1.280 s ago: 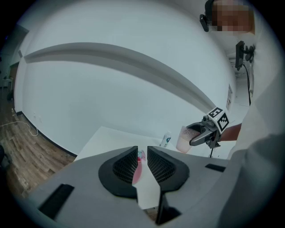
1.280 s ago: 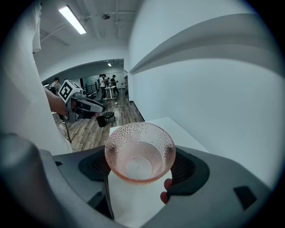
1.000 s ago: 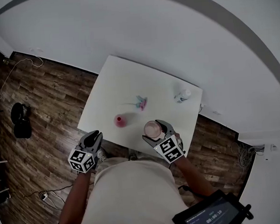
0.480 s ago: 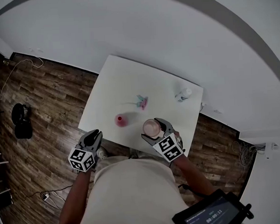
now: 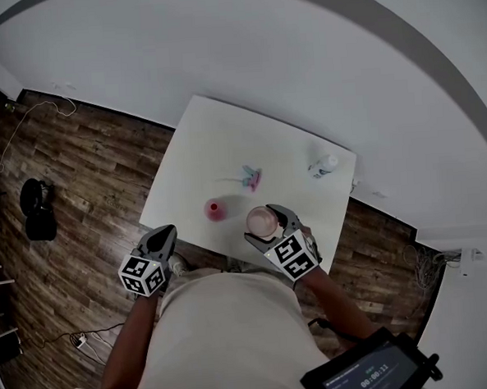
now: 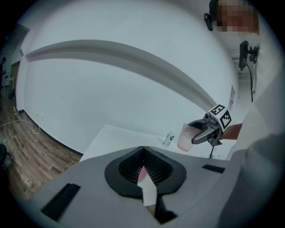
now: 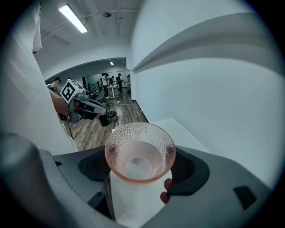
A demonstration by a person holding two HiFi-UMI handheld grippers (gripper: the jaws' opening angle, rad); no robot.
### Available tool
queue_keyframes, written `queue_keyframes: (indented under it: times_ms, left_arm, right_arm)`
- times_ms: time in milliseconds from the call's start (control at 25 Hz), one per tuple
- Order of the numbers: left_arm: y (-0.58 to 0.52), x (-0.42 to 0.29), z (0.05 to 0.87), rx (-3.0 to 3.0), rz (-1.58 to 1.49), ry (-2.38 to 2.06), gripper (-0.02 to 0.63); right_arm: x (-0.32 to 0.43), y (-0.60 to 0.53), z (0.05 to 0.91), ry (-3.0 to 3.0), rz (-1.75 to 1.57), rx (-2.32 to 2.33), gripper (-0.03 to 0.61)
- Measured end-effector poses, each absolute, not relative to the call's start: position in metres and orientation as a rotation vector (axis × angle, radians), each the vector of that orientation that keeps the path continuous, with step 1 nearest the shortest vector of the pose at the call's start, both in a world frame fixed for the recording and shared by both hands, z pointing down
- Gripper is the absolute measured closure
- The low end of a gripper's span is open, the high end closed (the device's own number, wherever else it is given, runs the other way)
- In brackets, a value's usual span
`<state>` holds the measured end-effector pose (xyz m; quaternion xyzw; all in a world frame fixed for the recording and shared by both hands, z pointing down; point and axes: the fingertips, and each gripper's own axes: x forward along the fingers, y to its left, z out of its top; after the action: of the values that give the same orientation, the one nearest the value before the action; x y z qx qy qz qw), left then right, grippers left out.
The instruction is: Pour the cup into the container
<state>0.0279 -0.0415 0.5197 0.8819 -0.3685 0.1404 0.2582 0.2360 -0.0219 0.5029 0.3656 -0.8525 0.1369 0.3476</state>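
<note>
Cup (image 5: 262, 221), pink and upright, sits in the right gripper (image 5: 268, 227), whose jaws are closed on its textured wall, above the near right part of the table (image 5: 224, 141). How much it carries is hard to tell; the right gripper view shows only a little pale stuff at its bottom. A small red container (image 5: 214, 209) stands on the table just left of the cup, apart from it. The left gripper (image 5: 164, 235) hangs off the near edge, jaws together on nothing.

The step in hand looks like bringing the cup over the container. Done well, that means moving left with the cup level until its rim is over the red mouth, then tipping slowly leftward with the lip low and close. The target looks small, so a fast tilt would likely spill onto the table. The free left gripper could steady the container if it proves light.
</note>
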Motion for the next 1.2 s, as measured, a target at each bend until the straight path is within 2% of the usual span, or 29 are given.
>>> queue_keyframes:
  times_ms: [1200]
  left_arm:
    - [-0.073,-0.016,0.527,2.442,0.511,-0.871,0.603]
  right_arm:
    - [0.184,-0.030,0.546,-2.064,0.445,0.886,0.193]
